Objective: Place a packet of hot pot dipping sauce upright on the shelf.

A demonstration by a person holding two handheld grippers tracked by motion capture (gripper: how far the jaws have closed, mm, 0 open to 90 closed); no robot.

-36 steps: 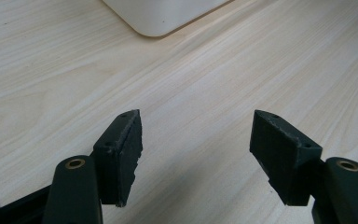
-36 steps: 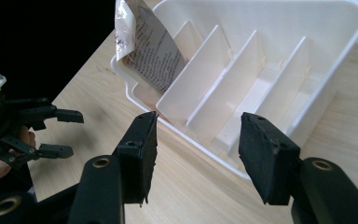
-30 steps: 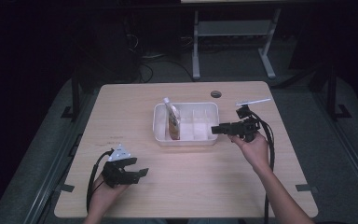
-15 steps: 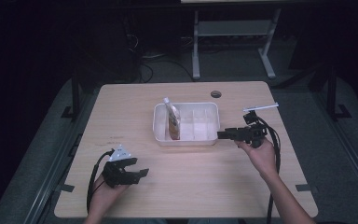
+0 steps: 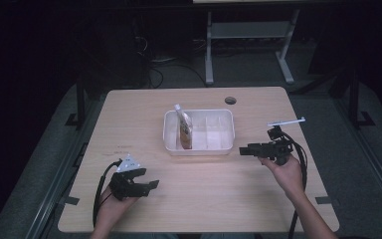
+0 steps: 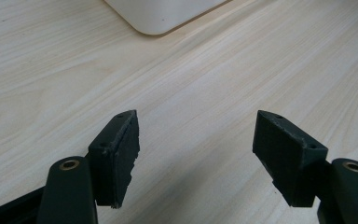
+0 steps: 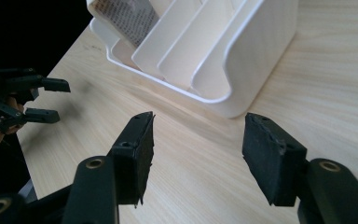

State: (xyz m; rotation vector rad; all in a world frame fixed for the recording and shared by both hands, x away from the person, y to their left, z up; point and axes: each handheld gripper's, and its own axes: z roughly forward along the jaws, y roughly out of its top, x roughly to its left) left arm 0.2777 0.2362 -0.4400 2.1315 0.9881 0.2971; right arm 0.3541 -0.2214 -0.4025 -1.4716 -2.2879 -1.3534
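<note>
1. A person sits at a pale wooden table [image 5: 199, 204] holding 2 black two-jaw grippers; a white divided tray [image 5: 199, 148] stands near the table's middle.
2. A slim pouch [image 5: 184, 130] with a brown printed label stands upright in the tray's leftmost compartment; the other compartments look empty.
3. The right gripper [image 5: 244, 149] hangs just beside the tray's right end, pointing at it; its jaws have just been opening and stand wide with nothing between them; the right gripper view has the tray's rounded corner [image 7: 242, 70] just ahead of the pads.
4. The left gripper [image 5: 151, 185] rests low near the table's front left, well apart from the tray; its jaws have also just been opening, wide and empty over bare wood.
5. Judgement: the pouch seems already placed, and this step is the release and retreat; the next move likely calls for both grippers to clear the tray without knocking it.
</note>
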